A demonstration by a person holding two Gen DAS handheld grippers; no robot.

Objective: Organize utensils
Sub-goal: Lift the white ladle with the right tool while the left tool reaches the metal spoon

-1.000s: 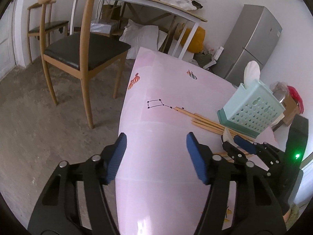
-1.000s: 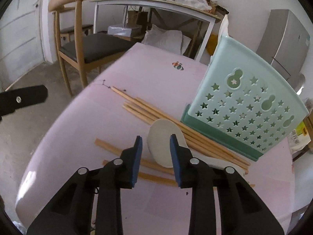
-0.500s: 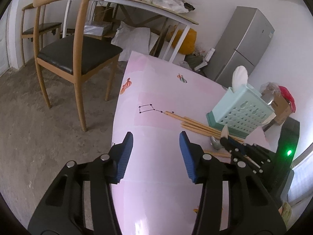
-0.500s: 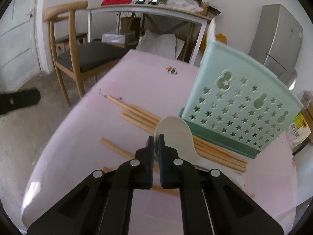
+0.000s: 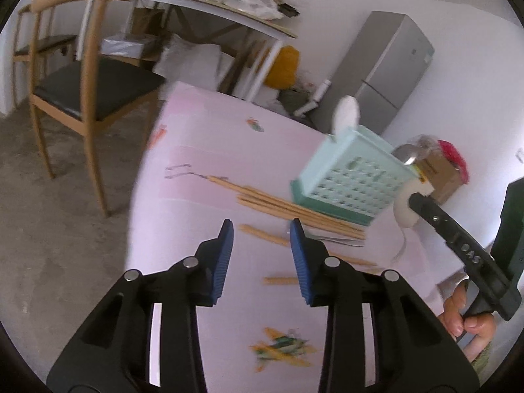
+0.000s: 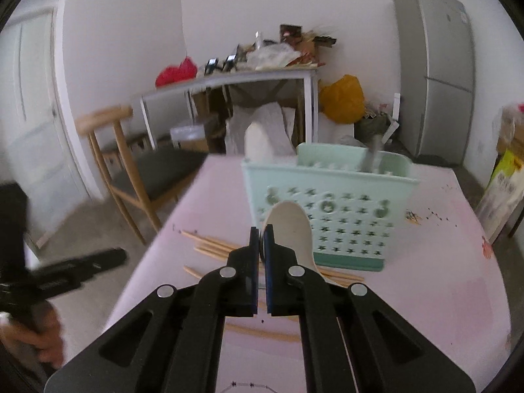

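Note:
My right gripper (image 6: 261, 239) is shut on a white spoon (image 6: 290, 229) and holds it raised in front of the mint green basket (image 6: 330, 203). Another white spoon (image 6: 258, 140) and a metal utensil (image 6: 370, 157) stand in that basket. Wooden chopsticks (image 5: 288, 206) lie on the pink table (image 5: 196, 137) beside the basket (image 5: 350, 177). My left gripper (image 5: 262, 232) hovers over the table with its jaws closing and nothing gripped. One loose chopstick (image 5: 278, 238) lies on the table just beyond its fingertips. In the left wrist view the right gripper (image 5: 416, 199) carries the spoon (image 5: 404, 216) at the right.
A wooden chair (image 5: 91, 75) stands left of the table. Behind are a cluttered white table (image 5: 229, 16) and a grey fridge (image 5: 389, 72). A hand (image 5: 465, 314) grips the right tool. A cardboard box (image 5: 439, 173) sits past the table's right edge.
The right gripper shut on the white spoon and lifted it off the chopsticks toward the basket. The left gripper's jaws narrowed, and it moved closer to the chopsticks.

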